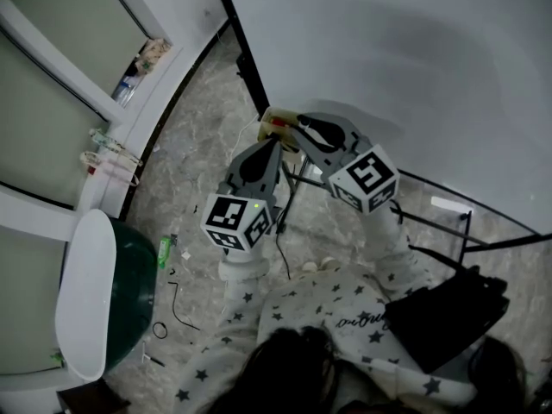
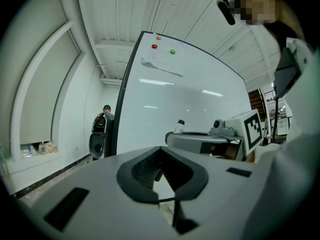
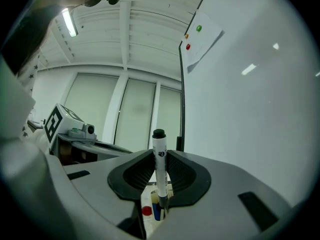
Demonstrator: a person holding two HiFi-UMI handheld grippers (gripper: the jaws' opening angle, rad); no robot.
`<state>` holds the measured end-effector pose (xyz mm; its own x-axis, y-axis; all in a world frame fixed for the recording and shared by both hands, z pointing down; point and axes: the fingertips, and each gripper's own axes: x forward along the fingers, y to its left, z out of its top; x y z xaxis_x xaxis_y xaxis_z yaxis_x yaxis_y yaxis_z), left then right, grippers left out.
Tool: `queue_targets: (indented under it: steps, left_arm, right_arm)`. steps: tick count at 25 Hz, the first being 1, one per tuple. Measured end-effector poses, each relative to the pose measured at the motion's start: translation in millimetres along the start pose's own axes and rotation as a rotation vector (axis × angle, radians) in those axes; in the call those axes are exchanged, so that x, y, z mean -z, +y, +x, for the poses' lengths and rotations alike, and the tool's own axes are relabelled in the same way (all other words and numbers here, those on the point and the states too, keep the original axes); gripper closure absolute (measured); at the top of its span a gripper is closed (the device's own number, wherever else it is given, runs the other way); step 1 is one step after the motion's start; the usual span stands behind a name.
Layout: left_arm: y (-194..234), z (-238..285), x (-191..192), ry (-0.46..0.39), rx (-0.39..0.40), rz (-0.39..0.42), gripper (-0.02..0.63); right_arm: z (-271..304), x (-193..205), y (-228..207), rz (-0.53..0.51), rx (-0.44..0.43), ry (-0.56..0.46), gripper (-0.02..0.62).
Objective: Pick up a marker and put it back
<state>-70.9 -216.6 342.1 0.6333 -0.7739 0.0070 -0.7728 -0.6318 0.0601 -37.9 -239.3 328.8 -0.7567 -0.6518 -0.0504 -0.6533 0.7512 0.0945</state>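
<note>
1 marker (image 3: 159, 164) – white barrel, black cap uppermost – stands upright in the right gripper (image 3: 160, 179), whose 2 pads pinch it on the barrel below the cap. Its lower end points down into a small tray (image 3: 148, 200) directly beneath the jaws, where 1 red cap (image 3: 146, 211) and 1 blue cap (image 3: 157, 213) of other pens show; whether the held marker's tip touches the tray cannot be made out. The tray sits at the foot of the board (image 3: 250, 109), just beside it. The left gripper (image 2: 161, 173) hovers close beside the right one, jaws drawn together at the tips with nothing between them.

Stage, as judged: the pick-up half appears done, since the marker is gripped and stands free of its neighbours. The return half is left – the marker has yet to be lowered into the tray and let go. From this moment alone it cannot be said whether the marker is leaving the tray or heading back.
</note>
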Motion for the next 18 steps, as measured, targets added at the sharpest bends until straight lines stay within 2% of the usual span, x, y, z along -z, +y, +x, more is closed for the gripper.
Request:
queue_targets:
  steps: [6, 18]
  left_arm:
    - [-11.7, -0.3, -19.7, -0.062, 0.028, 0.002, 0.604]
    - [-11.4, 6.6, -16.9, -0.046, 0.049, 0.009, 0.604]
  right_arm:
    - [-6.8, -14.3, 4.1, -0.005, -0.018, -0.026, 0.512]
    - [-4.2, -9.1, -0.1, -0.004, -0.014, -0.012, 0.512]
